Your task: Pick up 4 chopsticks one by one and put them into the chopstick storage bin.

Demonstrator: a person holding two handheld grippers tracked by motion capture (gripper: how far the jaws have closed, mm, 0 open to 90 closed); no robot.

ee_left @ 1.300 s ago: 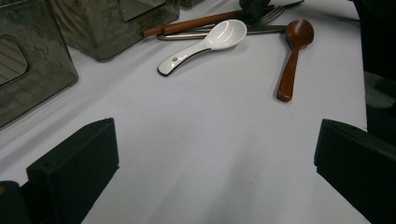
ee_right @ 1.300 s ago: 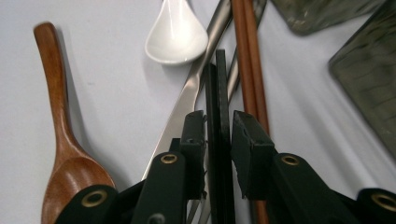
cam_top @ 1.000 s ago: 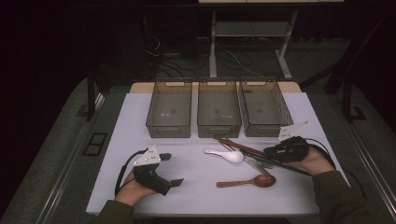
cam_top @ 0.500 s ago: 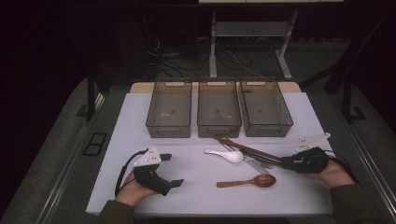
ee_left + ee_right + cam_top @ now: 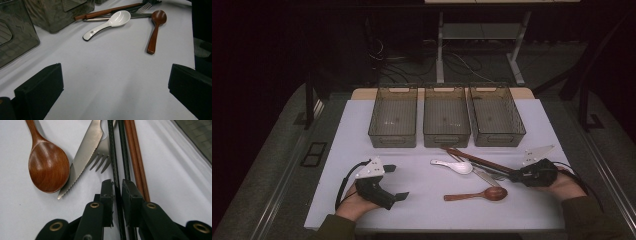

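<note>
Closely pinched in the right claw (image 5: pixel 118 185) was a thin, dark, textured chopstick (image 5: pixel 113 150), its jaws having just been closing on it; a second dark stick (image 5: pixel 123 152) ran alongside. Beside them lay brown chopsticks (image 5: pixel 135 155), a fork (image 5: pixel 100 157), a knife (image 5: pixel 85 147) and a wooden spoon (image 5: pixel 48 165). A second before, this claw had sat farther left on the surface (image 5: pixel 422 175), over the cutlery. The left claw (image 5: pixel 399 182) gaped wide, unmoved.

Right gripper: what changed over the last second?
The right gripper drew back from over the cutlery toward the table's right edge and now sits low at the end of the pile. Its jaws have just been closing around one black chopstick. The left gripper, spoons, knife, fork and three bins stayed put.
</note>
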